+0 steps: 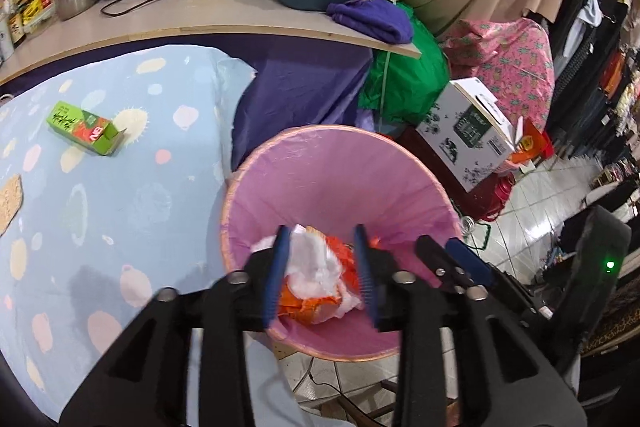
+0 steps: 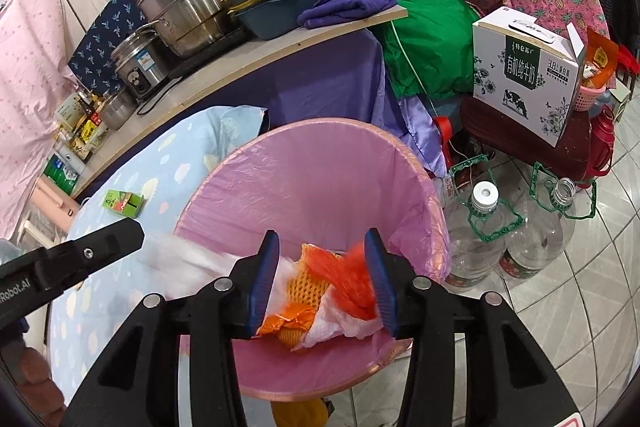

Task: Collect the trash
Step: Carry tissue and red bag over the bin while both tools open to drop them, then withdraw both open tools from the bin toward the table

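A bin lined with a pink bag [image 1: 320, 171] stands beside the table; it also shows in the right wrist view [image 2: 320, 183]. Inside lie orange wrappers, orange foam net and white tissue [image 1: 320, 275] [image 2: 320, 291]. My left gripper [image 1: 320, 267] is open and empty above the bin. My right gripper [image 2: 322, 275] is open above the bin, with blurred orange and white trash dropping between and beside its fingers. A green carton [image 1: 86, 129] lies on the light blue spotted tablecloth [image 1: 120, 207]; the right wrist view shows it too [image 2: 124, 203].
A shelf [image 1: 200, 19] behind holds steel pots, a rice cooker, a blue basin and a purple cloth. A white milk box [image 2: 524, 67], green and pink cloths, and two large clear bottles [image 2: 480, 227] stand on the tiled floor to the right.
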The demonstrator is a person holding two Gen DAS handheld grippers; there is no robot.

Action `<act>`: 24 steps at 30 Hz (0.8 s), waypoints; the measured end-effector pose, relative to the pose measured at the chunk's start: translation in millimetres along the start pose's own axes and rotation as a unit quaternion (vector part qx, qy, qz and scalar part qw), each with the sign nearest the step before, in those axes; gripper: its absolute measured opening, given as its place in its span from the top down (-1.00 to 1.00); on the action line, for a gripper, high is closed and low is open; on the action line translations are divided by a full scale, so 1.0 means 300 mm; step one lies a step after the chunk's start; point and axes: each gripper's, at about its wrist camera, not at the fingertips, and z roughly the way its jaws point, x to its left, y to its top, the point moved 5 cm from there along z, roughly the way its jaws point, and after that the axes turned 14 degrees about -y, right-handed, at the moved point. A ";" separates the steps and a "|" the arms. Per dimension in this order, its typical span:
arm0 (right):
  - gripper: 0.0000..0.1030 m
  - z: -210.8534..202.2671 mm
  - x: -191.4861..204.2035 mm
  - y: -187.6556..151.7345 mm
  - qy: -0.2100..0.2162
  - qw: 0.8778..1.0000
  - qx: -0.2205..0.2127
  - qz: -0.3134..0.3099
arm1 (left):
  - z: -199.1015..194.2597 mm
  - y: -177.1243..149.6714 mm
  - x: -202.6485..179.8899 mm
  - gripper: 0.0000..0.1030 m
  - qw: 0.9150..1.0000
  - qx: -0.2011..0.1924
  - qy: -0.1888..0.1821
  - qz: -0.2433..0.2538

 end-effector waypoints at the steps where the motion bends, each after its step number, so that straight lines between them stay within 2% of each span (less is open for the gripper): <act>1: 0.15 -0.003 0.002 0.002 0.000 1.000 -0.001 -0.001 | -0.006 -0.001 0.012 0.22 1.000 -0.003 0.005 -0.004; 12: 0.13 -0.013 0.039 0.003 0.007 1.000 -0.002 -0.010 | -0.051 -0.016 0.100 0.19 0.999 -0.010 0.030 -0.030; 24: 0.13 -0.041 0.138 -0.010 0.018 0.999 -0.006 -0.039 | -0.127 -0.026 0.191 0.19 0.997 -0.028 0.053 -0.055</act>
